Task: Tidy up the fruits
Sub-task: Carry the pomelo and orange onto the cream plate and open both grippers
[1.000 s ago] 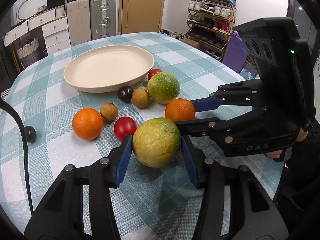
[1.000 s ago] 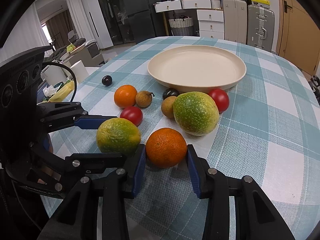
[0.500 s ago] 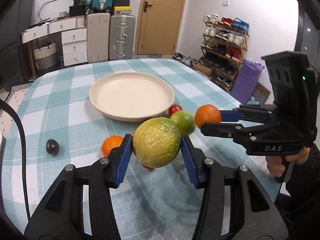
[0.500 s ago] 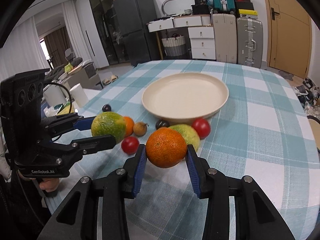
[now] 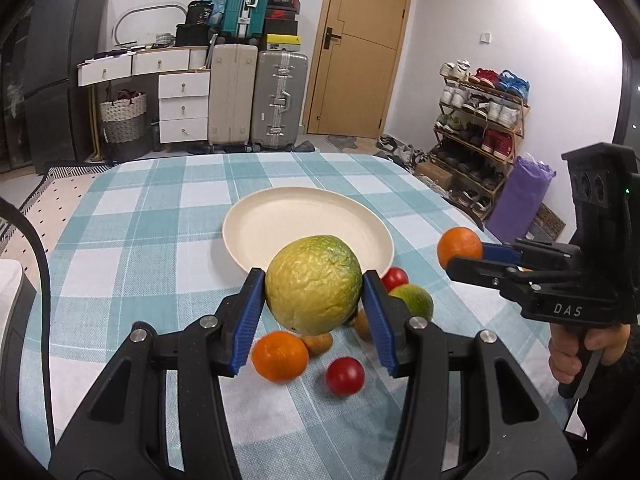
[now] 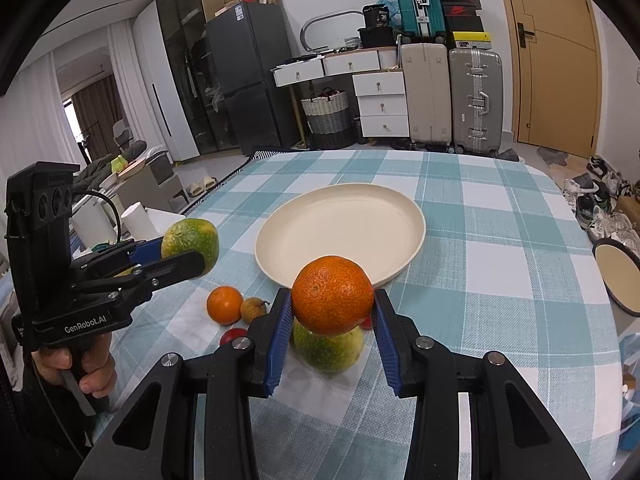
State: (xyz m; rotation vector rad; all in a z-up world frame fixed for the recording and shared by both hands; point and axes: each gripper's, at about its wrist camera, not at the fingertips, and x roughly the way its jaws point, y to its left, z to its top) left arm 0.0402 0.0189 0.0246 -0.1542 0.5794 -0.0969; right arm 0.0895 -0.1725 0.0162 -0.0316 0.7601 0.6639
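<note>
Fruits are being held aloft near the plate (image 5: 376,228): pomelo (image 5: 314,284) in the left claw (image 5: 314,292), orange (image 6: 332,294) in the right claw (image 6: 332,312). Both should be lowered gently, apart, before being released.

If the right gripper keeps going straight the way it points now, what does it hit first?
Probably the cream plate. The right gripper, shut on an orange, points across the checked table at the plate's near rim. It is held above the table, so depth is uncertain.

Woven checked tablecloth (image 5: 132,248), matt plate (image 5: 256,228), ribbed fingers (image 5: 250,316)
</note>
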